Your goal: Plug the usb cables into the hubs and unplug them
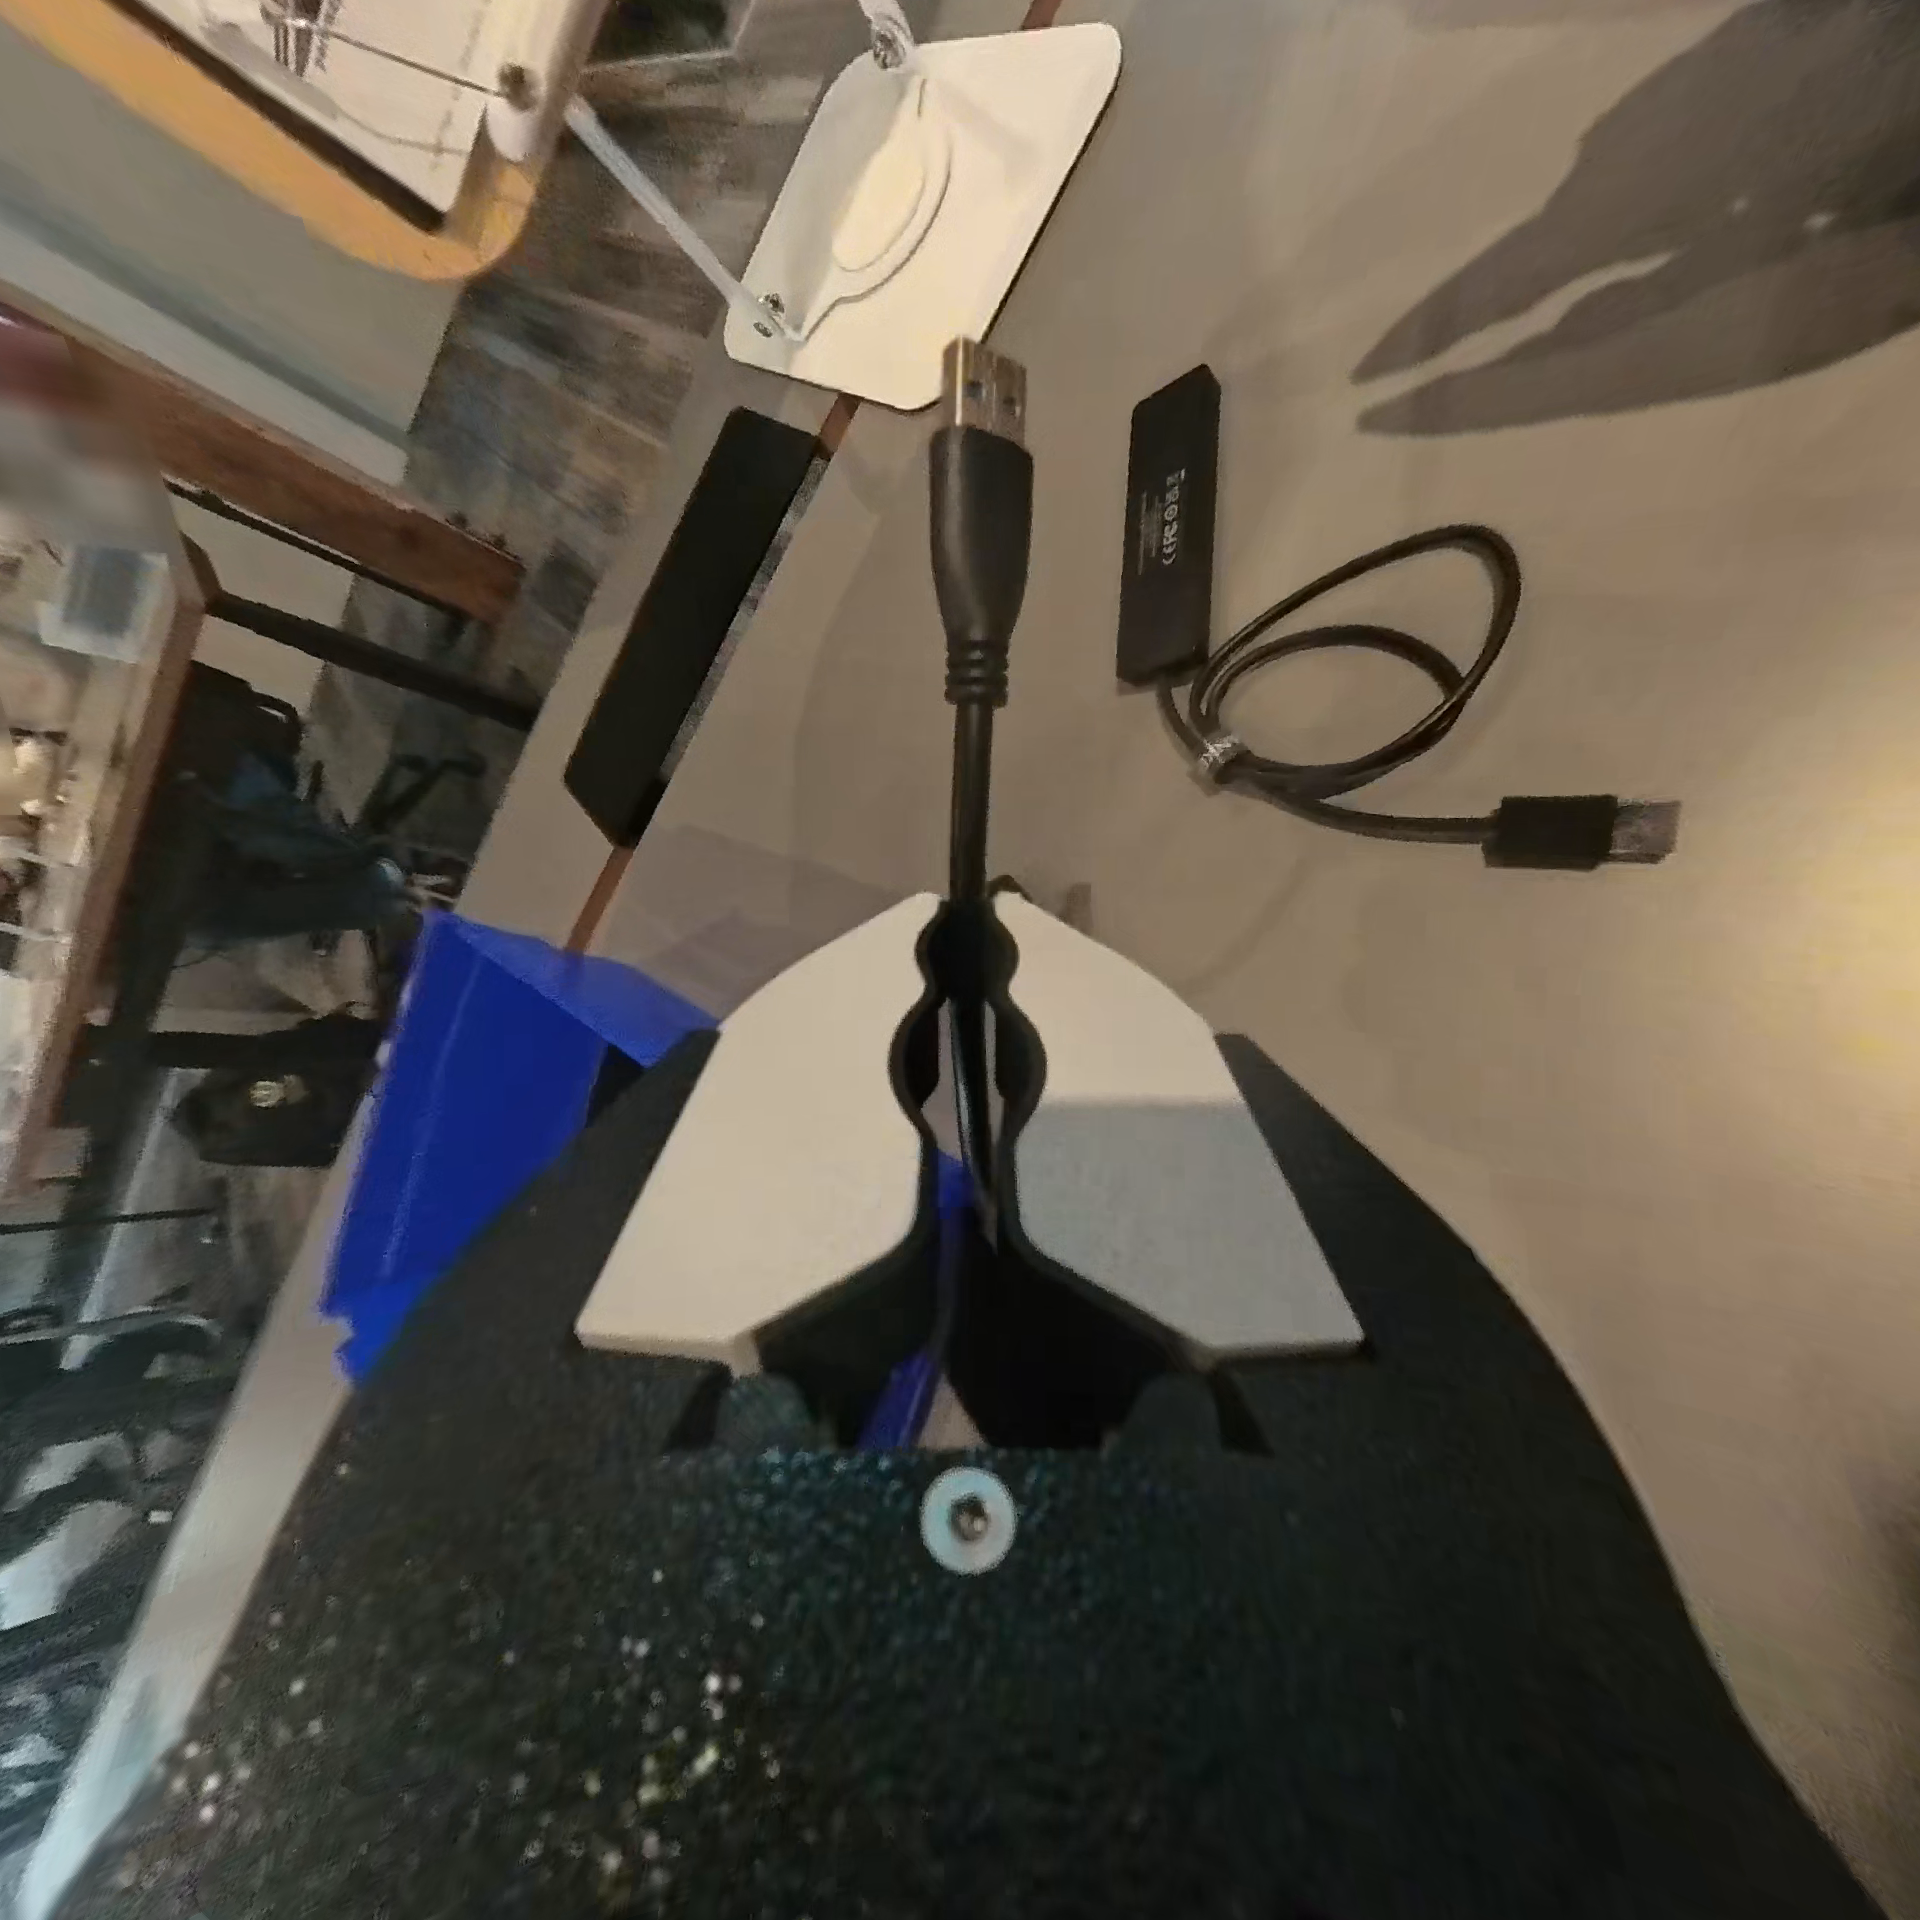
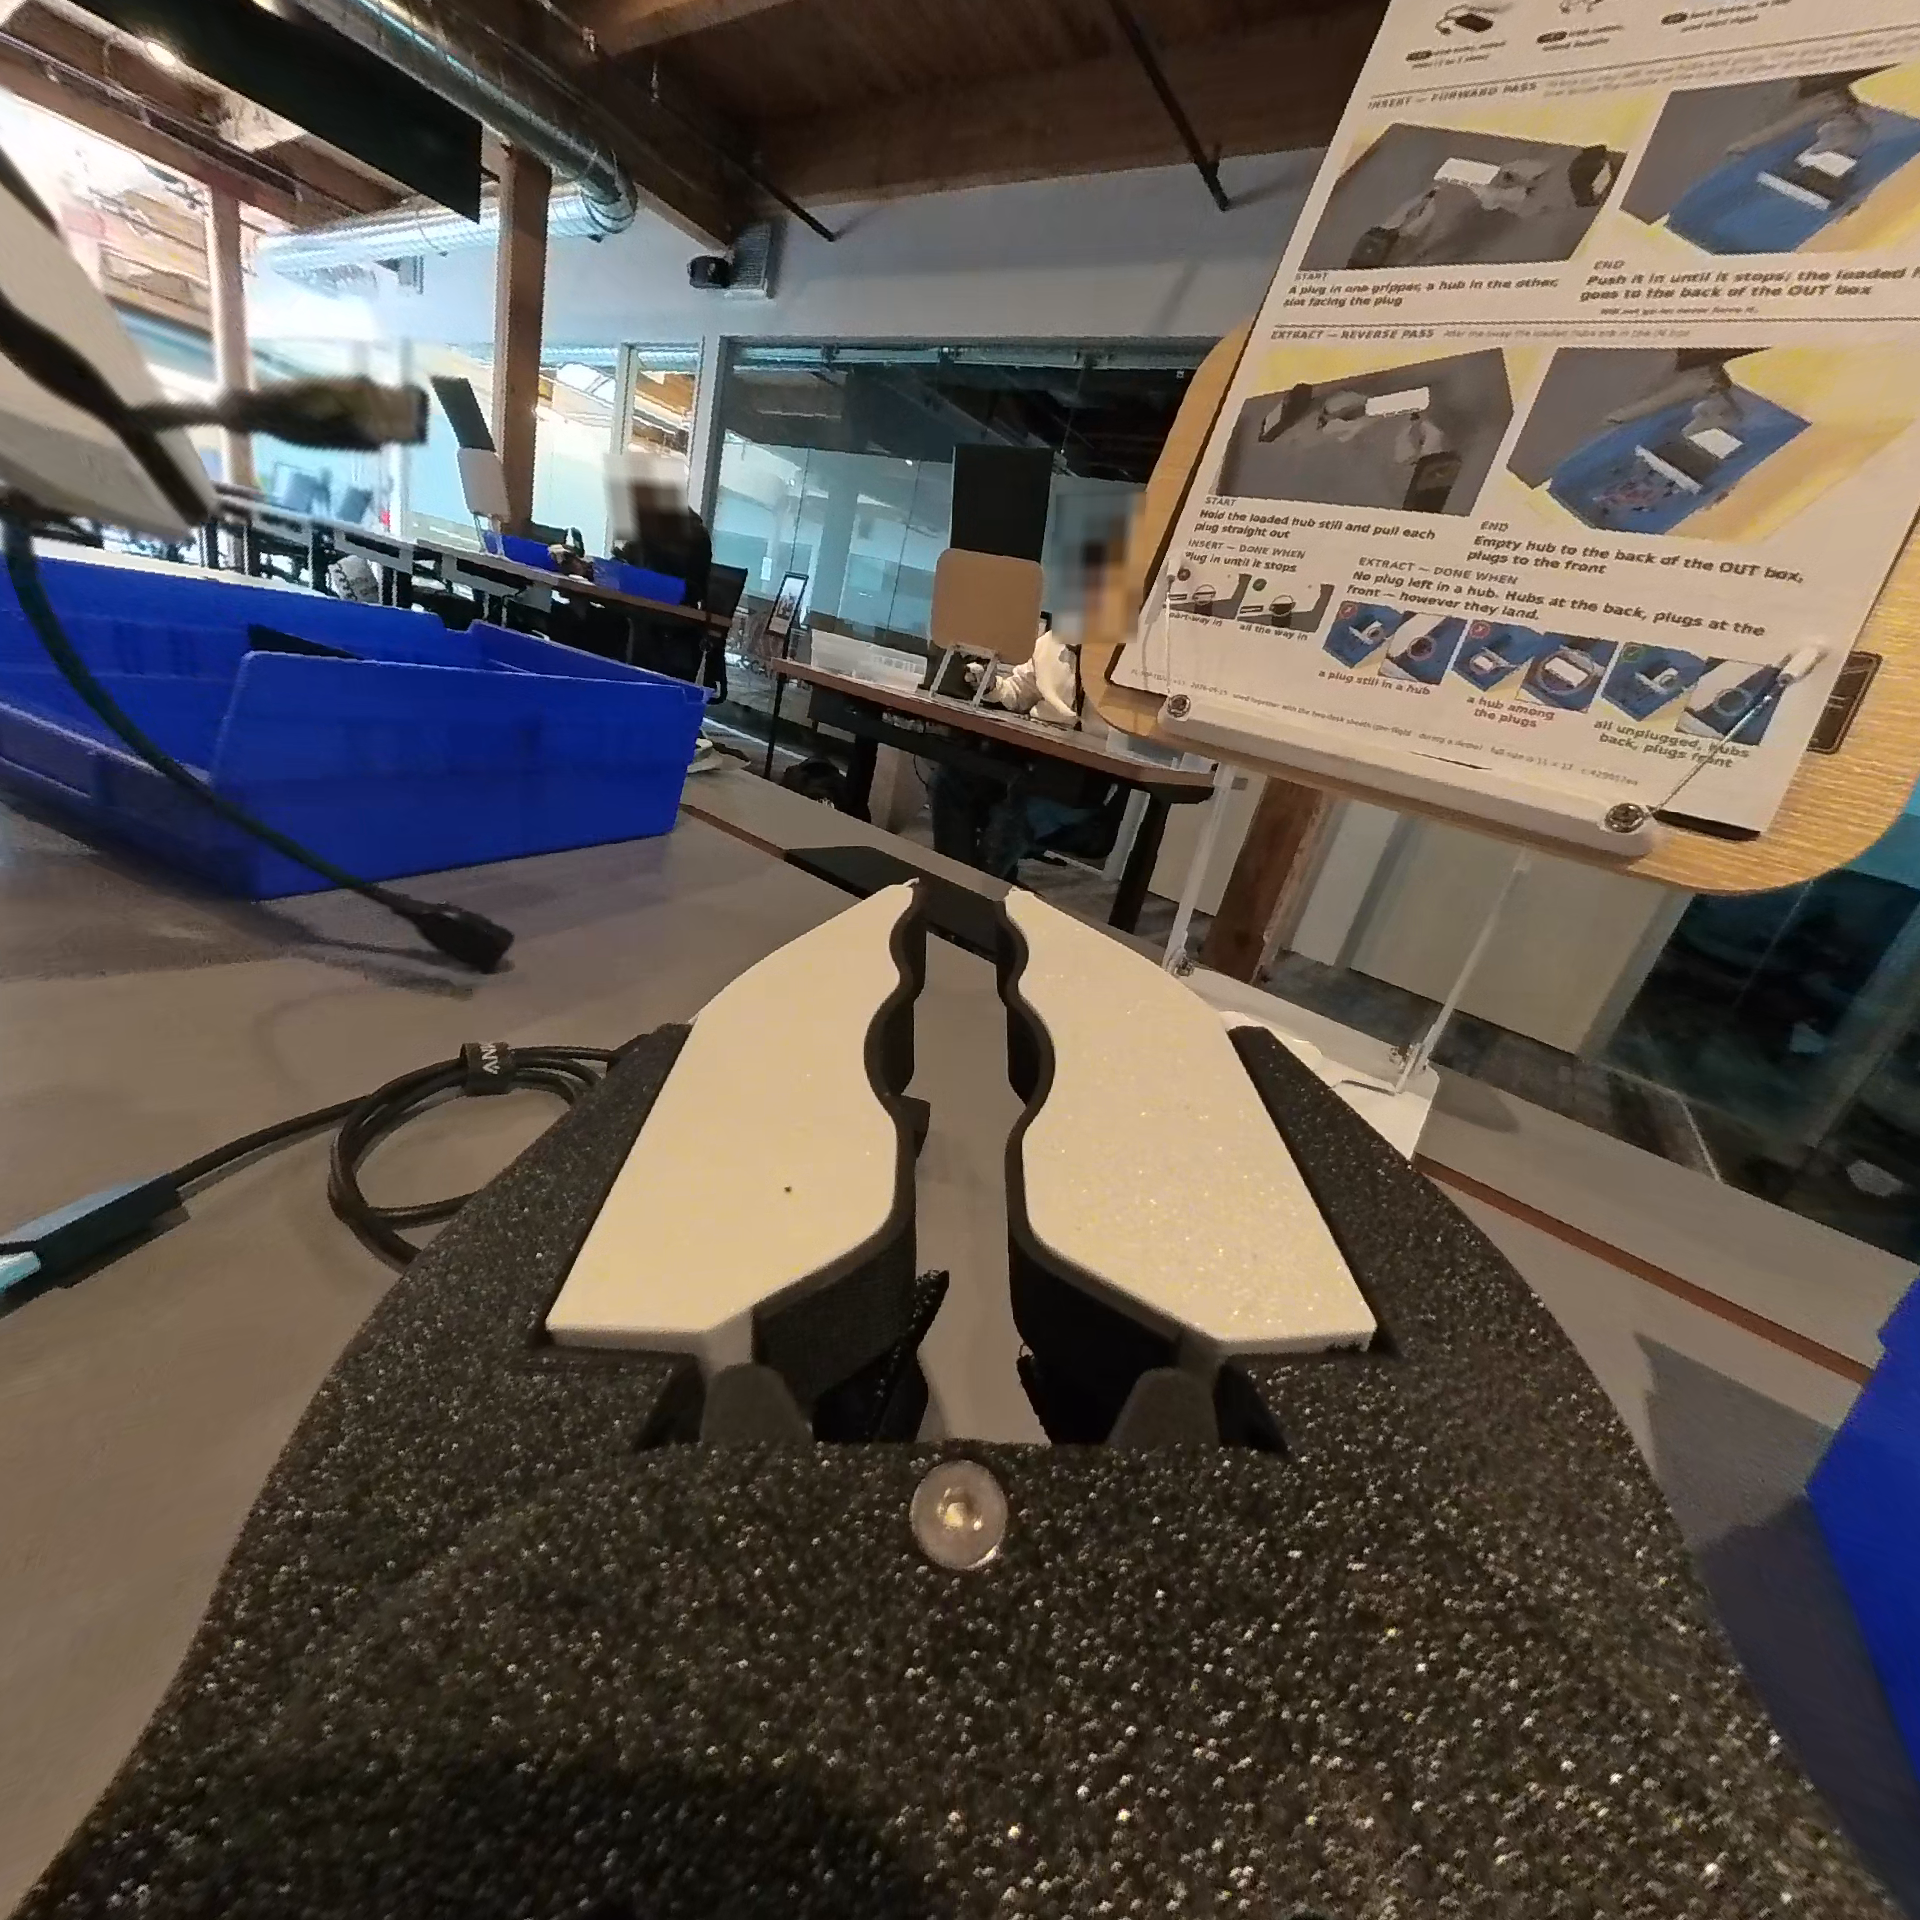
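Observation:
My left gripper (image 1: 961, 914) is shut on a black USB cable (image 1: 971, 790); its metal plug (image 1: 982, 384) sticks out forward above the grey table. A black hub (image 1: 696, 623) lies at the table's edge to the left of the plug. A second black hub (image 1: 1169, 520) with a coiled cable (image 1: 1351, 665) and plug (image 1: 1579, 831) lies to the right. My right gripper (image 2: 961, 894) is open with a narrow gap and holds nothing, low over the table. A black hub (image 2: 883, 873) lies just beyond its tips. The left gripper with the plug (image 2: 343, 410) shows at upper left there.
A blue bin (image 2: 416, 727) stands on the table to the left, also seen in the left wrist view (image 1: 468, 1091). An instruction board (image 2: 1507, 468) on a clear stand rises at the right. The held cable's other end (image 2: 457, 935) rests on the table. People sit at desks far behind.

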Motion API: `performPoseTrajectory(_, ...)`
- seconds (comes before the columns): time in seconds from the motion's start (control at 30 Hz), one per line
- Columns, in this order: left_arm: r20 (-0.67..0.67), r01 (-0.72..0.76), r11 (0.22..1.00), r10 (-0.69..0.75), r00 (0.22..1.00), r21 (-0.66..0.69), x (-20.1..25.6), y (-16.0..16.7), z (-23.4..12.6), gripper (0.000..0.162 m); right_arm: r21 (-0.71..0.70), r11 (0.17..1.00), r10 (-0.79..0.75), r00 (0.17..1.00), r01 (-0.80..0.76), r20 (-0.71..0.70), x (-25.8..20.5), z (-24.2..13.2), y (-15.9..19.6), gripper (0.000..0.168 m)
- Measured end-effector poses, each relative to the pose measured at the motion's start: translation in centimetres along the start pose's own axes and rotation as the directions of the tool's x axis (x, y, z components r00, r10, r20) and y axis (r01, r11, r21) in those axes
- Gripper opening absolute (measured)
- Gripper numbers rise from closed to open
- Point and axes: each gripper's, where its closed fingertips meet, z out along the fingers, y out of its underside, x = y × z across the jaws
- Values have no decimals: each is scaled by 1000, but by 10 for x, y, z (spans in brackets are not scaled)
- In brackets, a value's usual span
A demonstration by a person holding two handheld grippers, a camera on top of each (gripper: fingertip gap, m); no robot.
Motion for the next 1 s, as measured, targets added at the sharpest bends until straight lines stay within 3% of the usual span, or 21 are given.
performPoseTrajectory(0.03,27,-40,999,40,999,2,2,1,4,5,0,1000,0,1000,0,0,0,0,0,12)
performPoseTrajectory(0.23,149,-334,942,326,933,29,28,5,29,5,1,1000,0,1000,0,3,-1,0,0,12)
performPoseTrajectory(0.43,109,-481,874,485,868,-60,47,34,49,5,2,1000,2,1000,-2,2,0,0,-1,12)
performPoseTrajectory(0.8,1,-487,864,491,871,-129,59,68,54,6,-1,1000,2,1000,-2,4,-1,0,0,12)
performPoseTrajectory(1.0,-123,-412,902,398,909,-126,72,79,49,40,-3,1000,2,1000,-2,6,-1,0,1,12)
